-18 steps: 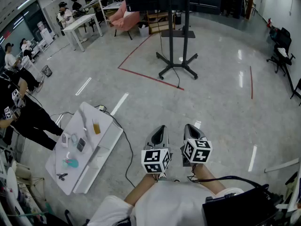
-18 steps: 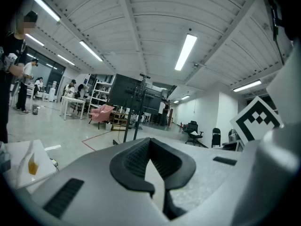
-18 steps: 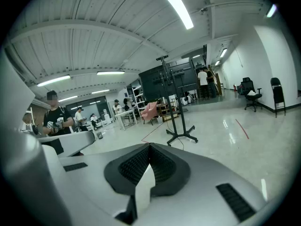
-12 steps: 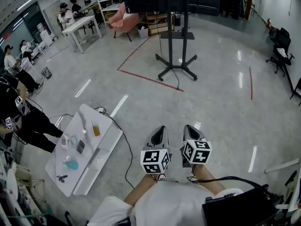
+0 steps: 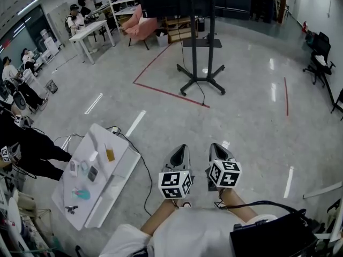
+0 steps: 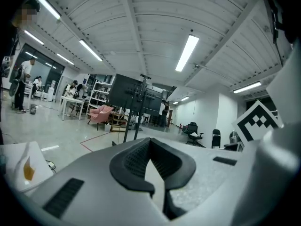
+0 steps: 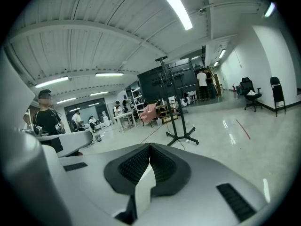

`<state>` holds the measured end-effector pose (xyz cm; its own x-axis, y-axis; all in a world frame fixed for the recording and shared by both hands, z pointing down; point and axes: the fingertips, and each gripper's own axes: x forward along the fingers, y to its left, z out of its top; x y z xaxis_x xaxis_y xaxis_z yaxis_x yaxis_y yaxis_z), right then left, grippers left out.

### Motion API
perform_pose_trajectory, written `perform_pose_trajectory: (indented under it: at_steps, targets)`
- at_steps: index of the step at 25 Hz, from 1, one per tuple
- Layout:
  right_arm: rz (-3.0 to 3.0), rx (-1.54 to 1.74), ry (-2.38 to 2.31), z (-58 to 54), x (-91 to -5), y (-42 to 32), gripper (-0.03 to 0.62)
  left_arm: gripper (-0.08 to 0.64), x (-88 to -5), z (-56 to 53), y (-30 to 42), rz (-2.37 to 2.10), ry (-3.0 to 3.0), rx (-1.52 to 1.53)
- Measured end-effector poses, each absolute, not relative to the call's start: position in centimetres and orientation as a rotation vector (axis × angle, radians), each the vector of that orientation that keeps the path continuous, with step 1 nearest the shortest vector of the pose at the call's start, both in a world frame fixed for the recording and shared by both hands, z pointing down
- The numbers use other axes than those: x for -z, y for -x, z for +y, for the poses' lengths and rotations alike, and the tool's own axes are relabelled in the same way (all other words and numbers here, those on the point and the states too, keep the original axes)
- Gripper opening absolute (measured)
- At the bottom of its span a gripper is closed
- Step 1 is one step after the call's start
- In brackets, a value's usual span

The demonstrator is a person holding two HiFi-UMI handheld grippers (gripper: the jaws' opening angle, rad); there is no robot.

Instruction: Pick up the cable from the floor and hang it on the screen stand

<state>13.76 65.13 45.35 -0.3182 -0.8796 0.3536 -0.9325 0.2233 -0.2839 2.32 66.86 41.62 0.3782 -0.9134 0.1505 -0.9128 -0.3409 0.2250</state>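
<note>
The screen stand (image 5: pixel 201 42) is a black pole stand with a dark screen, standing across the floor ahead of me. A thin black cable (image 5: pixel 202 92) drops from it and ends on the floor by its base. My left gripper (image 5: pixel 183 146) and right gripper (image 5: pixel 215 144) are held side by side close to my body, both pointing toward the stand and well short of it. Each is shut with nothing between its jaws. The left gripper (image 6: pixel 149 144) looks toward the stand (image 6: pixel 137 109). Beyond the right gripper (image 7: pixel 149 149), the stand (image 7: pixel 175 112) appears again.
A low white table (image 5: pixel 96 170) with small items stands at my left, with another black cable (image 5: pixel 146 171) trailing past it on the floor. People sit and stand at the left edge. Red tape lines (image 5: pixel 169 90) mark the floor. Office chairs (image 5: pixel 320 58) stand at the right.
Both grippers stay shut and almost in place. The view has shifted slightly, and the person in black at the left has moved further toward the edge.
</note>
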Motion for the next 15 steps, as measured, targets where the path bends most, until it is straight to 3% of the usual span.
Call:
perform_pose_trajectory:
  at_steps: [15]
  targets:
    - [-2.264, -0.742, -1.938, 58.9, -47.3, -13.1, 0.017, 0.003, -43.3, 60.6, 2.1, -1.572, -2.319, 0.023]
